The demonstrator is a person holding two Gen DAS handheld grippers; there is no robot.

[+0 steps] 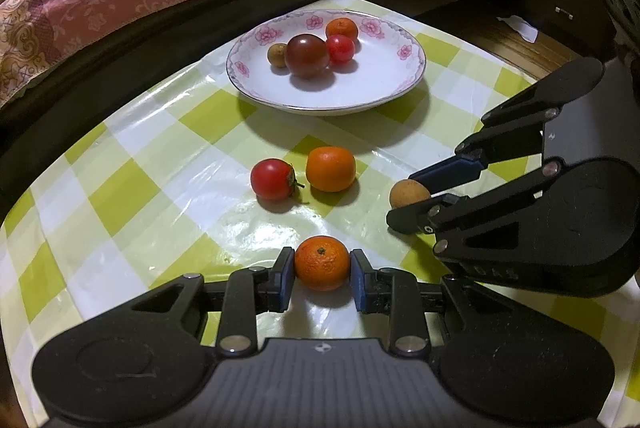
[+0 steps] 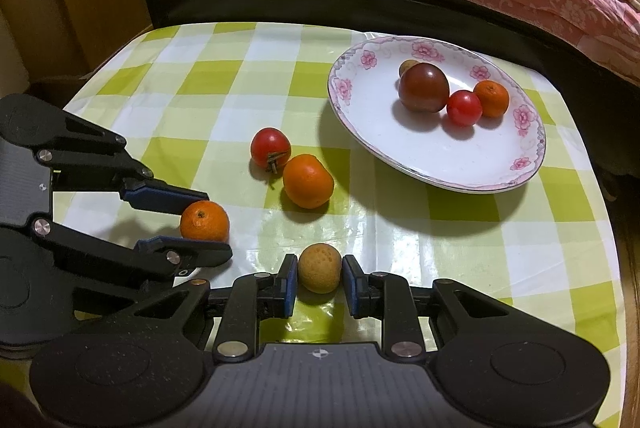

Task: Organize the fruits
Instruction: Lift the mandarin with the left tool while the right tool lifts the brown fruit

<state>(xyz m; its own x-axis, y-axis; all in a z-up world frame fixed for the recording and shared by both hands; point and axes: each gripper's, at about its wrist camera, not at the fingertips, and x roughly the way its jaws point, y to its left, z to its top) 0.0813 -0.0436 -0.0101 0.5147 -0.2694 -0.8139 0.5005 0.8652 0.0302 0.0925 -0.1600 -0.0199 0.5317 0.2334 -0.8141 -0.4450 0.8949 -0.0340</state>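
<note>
Roughly half done, judging by how the fruit lies. Four pieces already sit in the flowered plate (image 1: 404,84) at the far side of the tabletop (image 1: 188,116): a dark tomato (image 1: 307,55), a small red tomato (image 1: 340,48), a small orange (image 1: 341,28) and a brown longan (image 1: 277,54) tucked just beside the dark tomato.

Four pieces left outside the plate. A red tomato with stem (image 1: 273,179) and a loose orange (image 1: 330,168) lie near each other on the checked cloth, between the plate and the grippers — untouched.

The other two are in hand. The left gripper (image 1: 322,279) is clamped on a mandarin (image 1: 321,262), blue pads pressing both its sides; the fruit looks low, at or just off the cloth — cannot tell which. The right gripper (image 2: 319,282) is closed on a tan longan (image 2: 319,267) the same way.

Pose: both grippers sit side by side at the near edge, pitched steeply down toward the tabletop, fingers aimed forward at the plate. In the left wrist view the right gripper reaches in from the right edge, angled inward. No hand or sleeve visible.

Remaining, as I judge it: carry both held fruits to the plate, then the tomato and orange.
</note>
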